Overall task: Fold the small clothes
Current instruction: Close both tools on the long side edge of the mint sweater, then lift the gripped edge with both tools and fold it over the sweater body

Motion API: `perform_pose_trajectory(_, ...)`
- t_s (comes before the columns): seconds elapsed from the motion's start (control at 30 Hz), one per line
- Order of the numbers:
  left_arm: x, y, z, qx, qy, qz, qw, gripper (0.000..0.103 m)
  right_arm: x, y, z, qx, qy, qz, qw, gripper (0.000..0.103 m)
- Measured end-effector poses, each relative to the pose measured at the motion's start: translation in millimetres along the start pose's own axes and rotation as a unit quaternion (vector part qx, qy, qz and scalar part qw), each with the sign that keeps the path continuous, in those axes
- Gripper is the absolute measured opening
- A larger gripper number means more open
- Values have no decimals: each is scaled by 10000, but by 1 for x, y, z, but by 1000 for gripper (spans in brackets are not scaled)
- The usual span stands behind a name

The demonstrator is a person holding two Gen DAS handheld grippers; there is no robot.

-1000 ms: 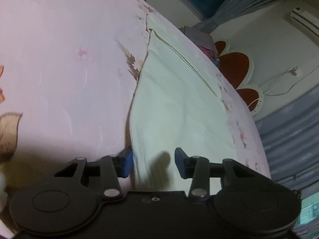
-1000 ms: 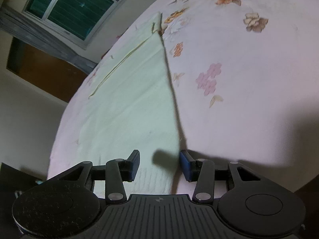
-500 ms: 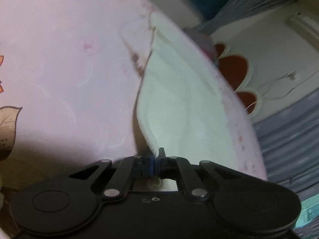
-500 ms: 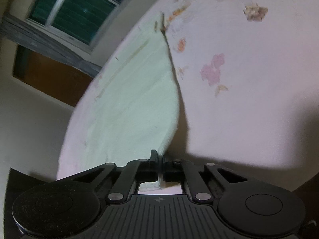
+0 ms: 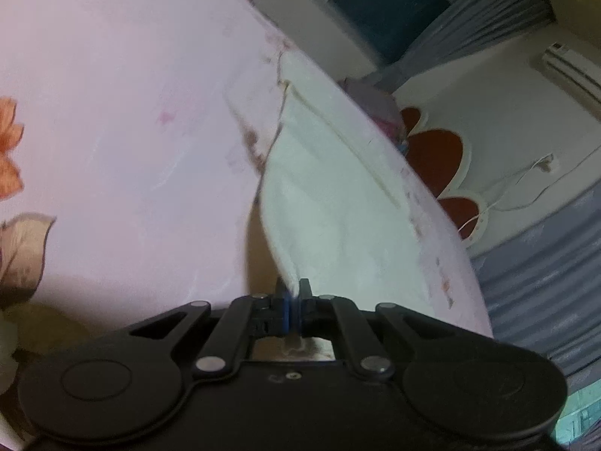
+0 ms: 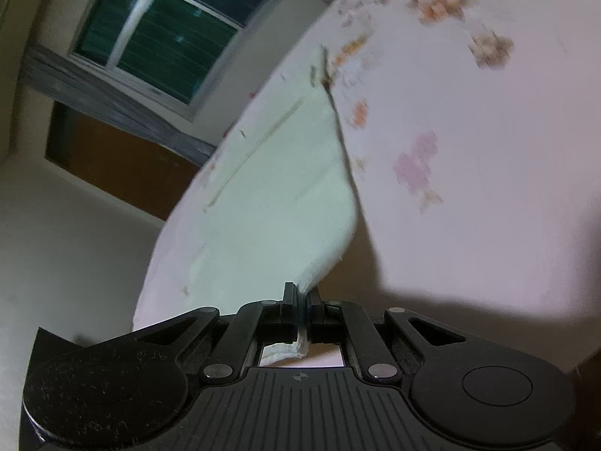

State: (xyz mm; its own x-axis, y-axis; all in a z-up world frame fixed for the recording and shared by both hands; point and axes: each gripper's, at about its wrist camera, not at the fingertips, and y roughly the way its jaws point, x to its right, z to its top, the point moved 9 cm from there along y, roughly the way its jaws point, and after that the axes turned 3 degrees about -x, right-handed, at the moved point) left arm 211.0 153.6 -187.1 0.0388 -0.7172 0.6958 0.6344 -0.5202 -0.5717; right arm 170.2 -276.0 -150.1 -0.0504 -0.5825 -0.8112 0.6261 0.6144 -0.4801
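On the pink flowered bedsheet [image 5: 131, 120], the pale cream soft cotton garment [image 5: 330, 203] has each near corner pinched in fully closed left tongs [image 5: 294, 302] and right tongs [image 6: 301, 306], so uneven lifting could slip a thin hem free or skew the fold.

soft matt cloth garment [image 5: 330, 203] on smooth printed cotton bedsheet [image 5: 124, 120]
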Motion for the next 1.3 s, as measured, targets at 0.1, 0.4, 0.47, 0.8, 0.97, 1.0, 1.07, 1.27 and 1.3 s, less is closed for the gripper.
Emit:
perform_pose_trajectory(0.1,18,-6,17,229,5,-182,9996,3,-18,-6,15,167,-211,104,9996,3)
perform_pose_trajectory(0.4,87,-14,97,1028,295,-573,9926,3,-95,-6,103,726,-917,367,9925,3)
perform_pose_trajectory(0.47,98,-10,119,1155,291,-656,9907,3,-109,-6,126,848,-1004,378,9906,3)
perform_pose_trajectory(0.8,133,63,227,1309,507,-719,9875,3,-142,55,242,1146,-1069,278,9872,3)
perform_pose_trajectory(0.97,93,142,255,783,237,-433,9957,3,-99,130,280,778,-673,-219,9945,3)
perform_pose_trajectory(1.0,85,158,259,665,160,-377,9969,3,-89,146,285,712,-588,-326,9952,3)
perform_pose_trajectory(1.07,68,189,268,464,22,-278,9985,3,-66,170,294,627,-378,-464,9962,3)
perform_pose_trajectory(1.27,47,243,292,186,16,-190,9996,3,-22,223,324,552,32,-690,9961,3)
perform_pose_trajectory(1.3,47,247,296,175,28,-187,9997,3,-19,230,329,548,49,-715,9959,3)
